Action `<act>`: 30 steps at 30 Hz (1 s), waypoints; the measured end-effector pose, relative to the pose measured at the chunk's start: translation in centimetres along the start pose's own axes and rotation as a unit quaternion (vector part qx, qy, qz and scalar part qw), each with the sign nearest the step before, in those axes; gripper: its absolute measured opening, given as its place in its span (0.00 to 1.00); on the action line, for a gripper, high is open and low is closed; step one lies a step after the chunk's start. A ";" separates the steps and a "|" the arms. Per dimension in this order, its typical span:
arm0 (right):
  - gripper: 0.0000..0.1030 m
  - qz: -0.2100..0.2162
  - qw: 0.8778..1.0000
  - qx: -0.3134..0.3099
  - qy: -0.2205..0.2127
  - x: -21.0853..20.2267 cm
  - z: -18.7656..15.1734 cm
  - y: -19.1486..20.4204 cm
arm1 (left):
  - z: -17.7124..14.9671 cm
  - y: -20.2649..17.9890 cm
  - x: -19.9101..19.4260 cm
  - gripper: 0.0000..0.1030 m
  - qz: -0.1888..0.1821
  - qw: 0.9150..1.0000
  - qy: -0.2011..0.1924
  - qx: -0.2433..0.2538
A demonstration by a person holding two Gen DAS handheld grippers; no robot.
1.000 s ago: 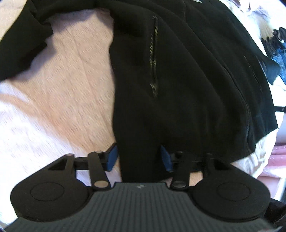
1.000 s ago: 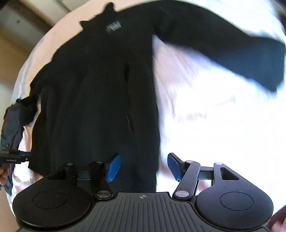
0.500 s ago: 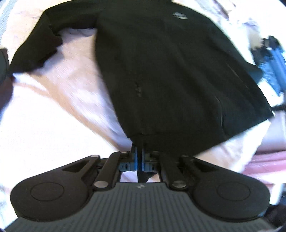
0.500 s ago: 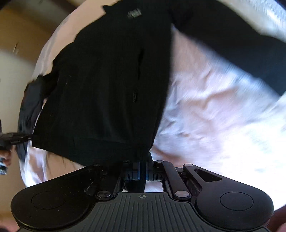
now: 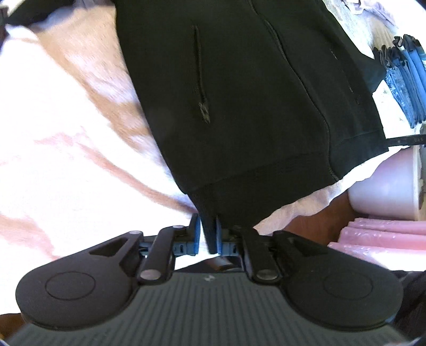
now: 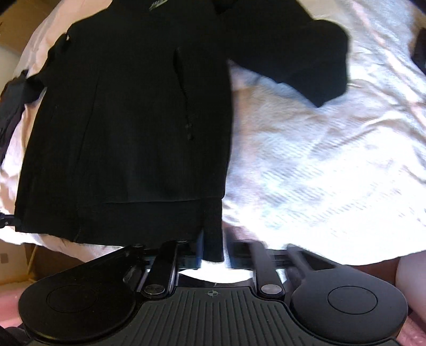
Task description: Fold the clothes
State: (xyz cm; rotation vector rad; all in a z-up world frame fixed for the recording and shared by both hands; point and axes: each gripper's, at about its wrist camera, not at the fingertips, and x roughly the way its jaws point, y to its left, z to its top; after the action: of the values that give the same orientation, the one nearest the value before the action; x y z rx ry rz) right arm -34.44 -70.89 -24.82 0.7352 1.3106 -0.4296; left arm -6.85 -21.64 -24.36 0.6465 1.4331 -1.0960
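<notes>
A black zip jacket (image 5: 239, 93) lies spread on a pale pink bedspread (image 5: 53, 133), its hem toward me. My left gripper (image 5: 207, 235) has its blue pads a small way apart, with a corner of the jacket's hem band hanging between them. In the right wrist view the same jacket (image 6: 133, 119) lies flat with one sleeve (image 6: 306, 58) out to the right. My right gripper (image 6: 213, 256) is also slightly parted, with the other hem corner between its fingers.
The bed's edge runs just in front of both grippers. A blue folded garment (image 5: 404, 79) lies at the right of the bed. A white round container (image 5: 386, 191) and pink packets (image 5: 386, 234) sit beside the bed. Cardboard (image 6: 16, 24) stands at the left.
Both grippers closed on the jacket's hem corners half a second ago. Now both have parted a little, and the hem lies closer to the bed's edge.
</notes>
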 end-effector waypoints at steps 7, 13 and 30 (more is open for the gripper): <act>0.51 -0.022 0.996 0.059 -0.068 -3.9 3.4 -1.7 | 5.5 -0.1 -2.1 0.12 0.005 0.998 -0.050 0.035; 0.51 -0.042 0.988 0.080 -0.128 -5.8 6.0 -2.6 | 11.5 -1.6 -2.8 0.15 0.000 0.993 -0.089 0.082; 0.08 0.009 0.997 0.018 -0.076 -2.5 15.1 -17.1 | 25.7 -18.4 8.5 0.19 -0.013 0.989 -0.047 0.142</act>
State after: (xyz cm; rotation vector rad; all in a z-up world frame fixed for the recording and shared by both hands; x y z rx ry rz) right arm -35.69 -93.78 -25.33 0.7301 1.1551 -0.4863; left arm -13.16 -53.73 -25.30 0.7673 1.2170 -1.3494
